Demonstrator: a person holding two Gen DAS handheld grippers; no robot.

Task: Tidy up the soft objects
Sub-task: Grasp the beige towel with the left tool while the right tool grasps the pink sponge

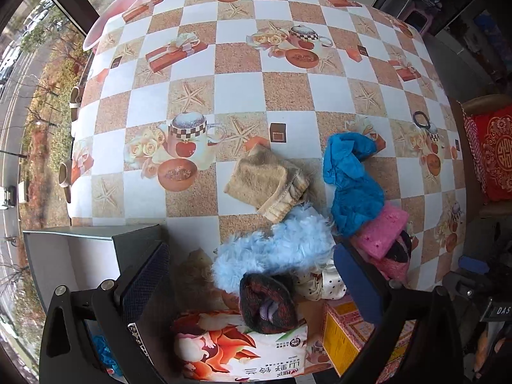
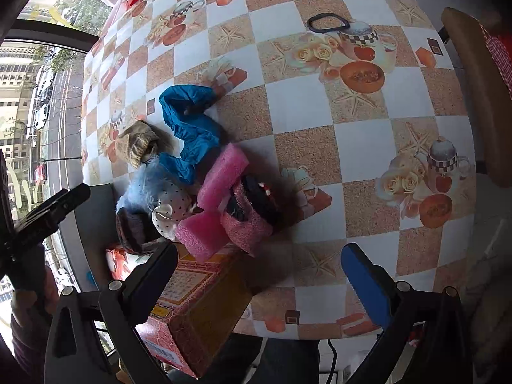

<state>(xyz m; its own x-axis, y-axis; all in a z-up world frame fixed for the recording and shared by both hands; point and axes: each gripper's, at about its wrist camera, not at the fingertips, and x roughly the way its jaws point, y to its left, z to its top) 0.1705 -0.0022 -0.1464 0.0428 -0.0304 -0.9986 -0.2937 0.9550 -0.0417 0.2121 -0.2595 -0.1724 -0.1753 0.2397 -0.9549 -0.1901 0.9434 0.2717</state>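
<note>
Your left gripper (image 1: 252, 284) hangs with its fingers spread wide and empty over the soft pile at lower centre of the left wrist view: fluffy light-blue piece (image 1: 275, 249), dark knitted item (image 1: 268, 304), beige cloth (image 1: 268, 182), blue fabric (image 1: 352, 179) and pink foam (image 1: 384, 230). Your right gripper (image 2: 259, 275) is likewise wide apart and empty, above the checkered tablecloth (image 2: 352, 144), beside a patterned box (image 2: 195, 304) at lower left.

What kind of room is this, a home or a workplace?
Most likely a home dining area: a table with a printed checkered tablecloth, a chair with a red embroidered cushion beside it, and a large window looking down on a street.
</note>
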